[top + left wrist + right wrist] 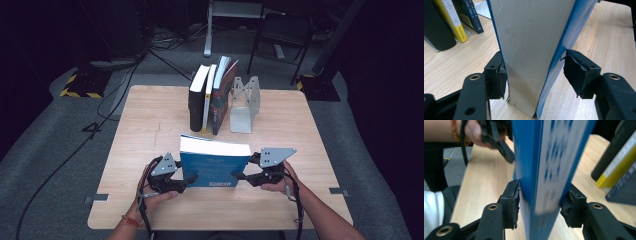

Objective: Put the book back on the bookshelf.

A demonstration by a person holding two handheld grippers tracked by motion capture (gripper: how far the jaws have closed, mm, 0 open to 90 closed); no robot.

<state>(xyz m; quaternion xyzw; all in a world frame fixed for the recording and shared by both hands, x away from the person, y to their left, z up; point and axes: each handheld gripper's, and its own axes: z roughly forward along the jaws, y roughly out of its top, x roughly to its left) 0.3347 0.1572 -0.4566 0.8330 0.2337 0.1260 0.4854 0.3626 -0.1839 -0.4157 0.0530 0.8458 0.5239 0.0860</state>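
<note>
A thick blue book [215,167] stands upright near the table's front edge, tilted a little, with its white page block on top. My left gripper [187,179] is at its left end. In the left gripper view the pale page edge [531,37] runs between the jaws of my left gripper [534,72]; one pad [500,80] touches the cover, and the other pad [574,72] stands slightly off it, so it is open. My right gripper [241,175] is at the book's right end. In its own view my right gripper [540,200] has both pads pressed on the blue spine [549,157].
Three upright books [210,97] stand in a row at the back middle of the wooden table [150,125], next to a metal bookend [244,105]. A chair [280,35] and cables lie on the floor beyond the table.
</note>
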